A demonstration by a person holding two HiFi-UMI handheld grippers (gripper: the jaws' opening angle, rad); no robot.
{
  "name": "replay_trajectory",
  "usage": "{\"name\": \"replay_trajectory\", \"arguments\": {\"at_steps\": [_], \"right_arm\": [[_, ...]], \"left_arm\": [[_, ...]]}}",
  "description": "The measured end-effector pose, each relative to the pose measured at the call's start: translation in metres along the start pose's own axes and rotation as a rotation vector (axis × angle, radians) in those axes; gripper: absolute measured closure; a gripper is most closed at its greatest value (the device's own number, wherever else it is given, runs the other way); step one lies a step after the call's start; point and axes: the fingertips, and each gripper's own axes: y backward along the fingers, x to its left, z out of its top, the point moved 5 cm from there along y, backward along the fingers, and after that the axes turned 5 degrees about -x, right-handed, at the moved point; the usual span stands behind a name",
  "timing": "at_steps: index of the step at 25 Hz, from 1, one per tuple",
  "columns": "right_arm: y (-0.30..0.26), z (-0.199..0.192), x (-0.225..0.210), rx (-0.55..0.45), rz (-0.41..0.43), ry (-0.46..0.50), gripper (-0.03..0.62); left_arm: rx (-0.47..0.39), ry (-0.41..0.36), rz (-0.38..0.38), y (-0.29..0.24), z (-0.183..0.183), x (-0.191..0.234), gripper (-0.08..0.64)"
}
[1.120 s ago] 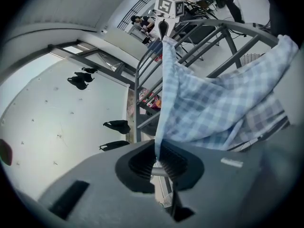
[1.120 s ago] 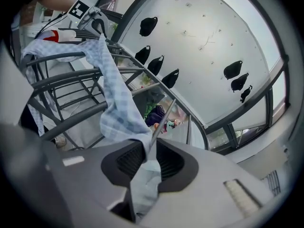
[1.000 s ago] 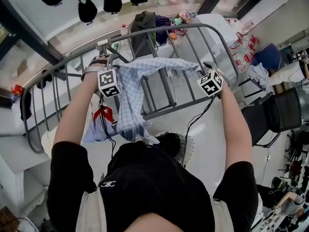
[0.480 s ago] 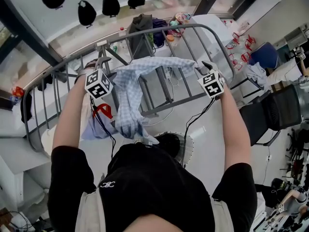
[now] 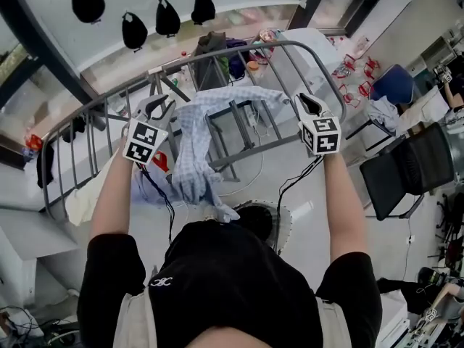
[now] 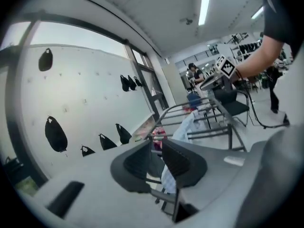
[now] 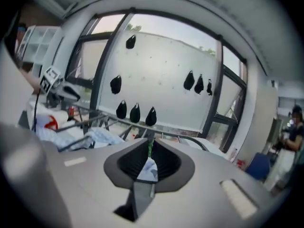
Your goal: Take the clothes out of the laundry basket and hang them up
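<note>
Either side of the shirt [image 5: 194, 140] — left arm [image 5: 119, 201], right arm [image 5: 346, 201] outstretched (parallel).

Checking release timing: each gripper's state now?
Left gripper: open, jaws just narrowed, nothing between them.
Right gripper: barely open, jaws just narrowed, apparently clear of the pale blue checked cloth.

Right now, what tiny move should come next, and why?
Probably lower the right gripper toward the laundry basket for another garment. The checked shirt already hangs over the drying rack. That gripper and the left gripper look clear of it, their fingers just closing on nothing.
</note>
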Motion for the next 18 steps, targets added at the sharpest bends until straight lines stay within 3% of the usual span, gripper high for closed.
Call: {"name": "replay_trajectory", "arguments": {"at_steps": [1,3,6,10,18], "right_arm": [[0.012,0.009,0.0,-0.048,-0.02,-0.073,0.571],[0.037,0.025,0.003,-0.135,-0.061,-0.171,0.578],[0.081,0.038,0.011,-0.229,-0.125,-0.224,0.58],[0.15,0.035,0.026,-0.288,-0.21,-0.203,0.58],[0.275,0.006,0.062,-0.298,-0.303,-0.162,0.58]], "left_arm": [[-0.042,0.027,0.023,0.006,0.012,-0.007,0.493],[-0.112,0.064,0.052,0.017,0.035,-0.023,0.533],[-0.191,0.12,0.066,0.03,0.066,-0.054,0.554],[-0.261,0.188,0.061,0.047,0.101,-0.105,0.554],[-0.248,0.261,0.058,0.08,0.138,-0.214,0.554]]}}
